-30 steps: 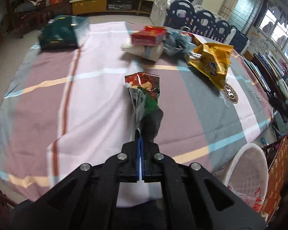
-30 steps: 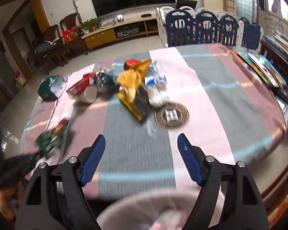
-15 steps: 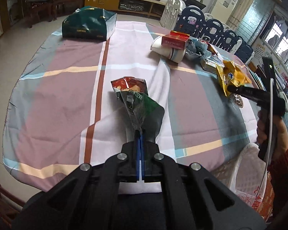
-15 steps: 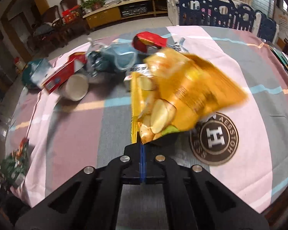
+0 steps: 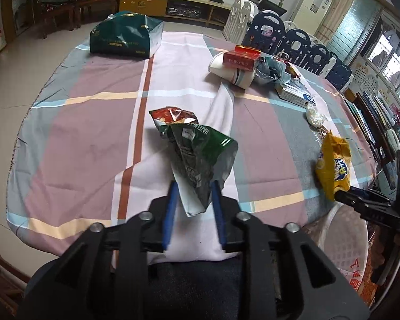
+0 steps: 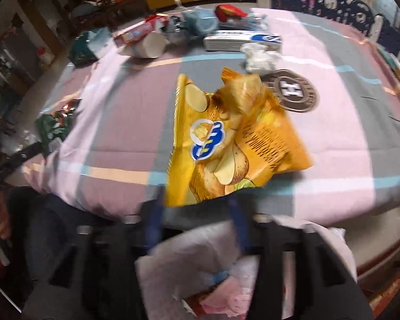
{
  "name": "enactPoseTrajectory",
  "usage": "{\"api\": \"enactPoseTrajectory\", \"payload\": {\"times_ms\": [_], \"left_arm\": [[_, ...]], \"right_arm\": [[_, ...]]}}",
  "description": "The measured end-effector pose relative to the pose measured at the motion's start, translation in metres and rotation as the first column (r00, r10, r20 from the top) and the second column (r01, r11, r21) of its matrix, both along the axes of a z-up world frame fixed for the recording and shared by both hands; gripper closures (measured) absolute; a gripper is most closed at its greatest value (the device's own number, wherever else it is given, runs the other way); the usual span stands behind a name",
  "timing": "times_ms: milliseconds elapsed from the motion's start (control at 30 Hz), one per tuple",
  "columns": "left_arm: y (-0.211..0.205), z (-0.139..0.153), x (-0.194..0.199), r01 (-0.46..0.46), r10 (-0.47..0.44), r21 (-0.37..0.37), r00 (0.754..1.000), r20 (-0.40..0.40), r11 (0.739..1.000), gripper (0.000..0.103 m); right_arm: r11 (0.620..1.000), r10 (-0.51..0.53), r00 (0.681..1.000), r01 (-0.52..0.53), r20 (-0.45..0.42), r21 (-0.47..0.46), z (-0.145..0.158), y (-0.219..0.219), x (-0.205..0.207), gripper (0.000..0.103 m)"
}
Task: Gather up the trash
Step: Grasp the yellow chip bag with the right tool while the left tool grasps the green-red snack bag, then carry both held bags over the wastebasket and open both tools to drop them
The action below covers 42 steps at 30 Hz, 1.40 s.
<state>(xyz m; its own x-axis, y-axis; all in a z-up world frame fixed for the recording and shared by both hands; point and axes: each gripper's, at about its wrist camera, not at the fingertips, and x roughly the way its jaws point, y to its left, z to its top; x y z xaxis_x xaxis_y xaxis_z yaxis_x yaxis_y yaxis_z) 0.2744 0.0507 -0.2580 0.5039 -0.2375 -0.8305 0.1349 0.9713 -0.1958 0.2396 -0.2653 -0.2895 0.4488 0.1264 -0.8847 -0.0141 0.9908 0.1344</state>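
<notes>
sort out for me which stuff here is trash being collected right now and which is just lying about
In hand: green snack wrapper between the opening left gripper; yellow chip bag at the opening right gripper; white bin.
Lying about: green gift bag; chairs.

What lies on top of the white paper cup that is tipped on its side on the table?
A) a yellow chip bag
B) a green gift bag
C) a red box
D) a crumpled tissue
C: the left wrist view shows the red box resting on the tipped white paper cup.
</notes>
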Motion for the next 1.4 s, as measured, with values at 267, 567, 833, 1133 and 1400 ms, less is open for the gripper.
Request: {"api": "enactPoseTrajectory", "payload": {"times_ms": [267,567,833,1133,1400], "left_arm": [[0.008,0.002,0.002,-0.035,0.035,0.003,0.999,0.009,0.999,0.056],[0.02,-0.001,0.005,-0.074,0.073,-0.024,0.997,-0.021,0.997,0.034],[0.014,0.003,0.011,-0.068,0.064,-0.082,0.997,-0.05,0.994,0.021],[-0.04,-0.029,0.043,0.049,-0.052,-0.022,0.989,-0.142,0.999,0.068],[-0.059,-0.012,0.034,0.102,-0.1,0.048,0.994,-0.051,0.994,0.101]], "right_arm": [[0.978,-0.057,0.995,0.073,0.085,-0.195,0.009,-0.004,0.014,0.026],[0.97,0.025,1.0,-0.02,0.018,-0.241,-0.021,0.022,0.042,0.055],[0.967,0.114,0.992,-0.097,0.061,-0.237,-0.005,0.042,0.017,0.072],[0.965,0.127,0.986,-0.097,0.11,-0.244,0.023,0.06,-0.014,0.072],[0.947,0.113,0.976,-0.05,0.185,-0.316,0.06,0.066,-0.042,0.072]]}}
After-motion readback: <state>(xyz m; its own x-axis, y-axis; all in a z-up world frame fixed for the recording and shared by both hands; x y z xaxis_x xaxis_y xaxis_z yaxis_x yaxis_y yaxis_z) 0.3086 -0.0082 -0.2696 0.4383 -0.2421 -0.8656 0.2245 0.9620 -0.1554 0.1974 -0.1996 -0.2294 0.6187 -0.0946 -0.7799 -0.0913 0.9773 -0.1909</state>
